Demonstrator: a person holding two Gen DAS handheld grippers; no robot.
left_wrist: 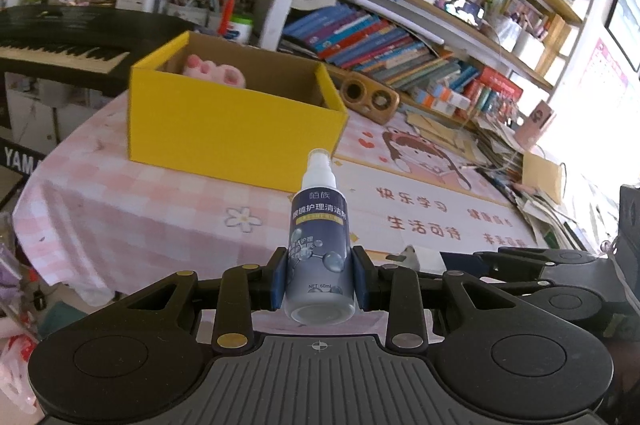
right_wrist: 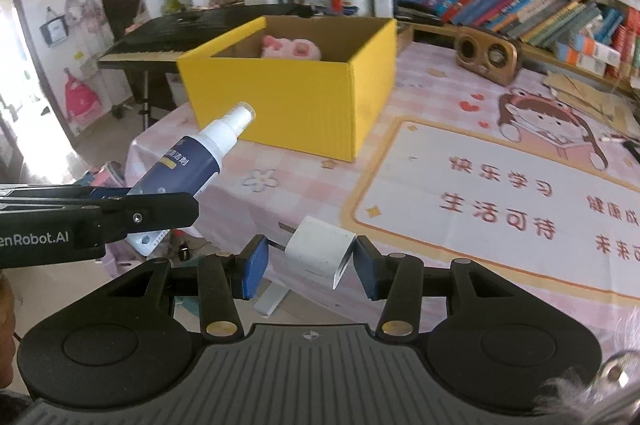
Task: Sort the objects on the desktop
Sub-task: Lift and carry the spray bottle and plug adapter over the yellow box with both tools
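Left gripper (left_wrist: 319, 283): jaws clenched on the lower body of a small dark-blue plastic spray bottle (left_wrist: 318, 245) with a white pump cap; the blue pads pressed both flanks, and the cap pointed away toward the box.
Right gripper (right_wrist: 310, 265): jaws clamped on a white cube-shaped plug charger (right_wrist: 318, 249); its metal prongs pointed at the left pad, its far side touched the right pad, and it hung clear of the cloth.
Spray bottle, right wrist view: carried in the air off the left edge of the tabletop, tilted with the cap toward the box, just beside the other gripper.
Yellow corrugated cardboard box (left_wrist: 224, 129): open-topped, standing near the far left corner of the tabletop, well apart from both held things.
Pink plush toy (left_wrist: 214, 69): lying inside the box against its far wall.
Tabletop cover: a pink checked cloth (left_wrist: 132, 217) printed with a cartoon girl and Chinese characters.
Brown wooden speaker (right_wrist: 486, 59): at the far edge of the tabletop, right of the box.
Background: a black electronic keyboard (right_wrist: 168, 33) beyond the left edge, and wall shelves of books (left_wrist: 384, 45) behind the far edge.
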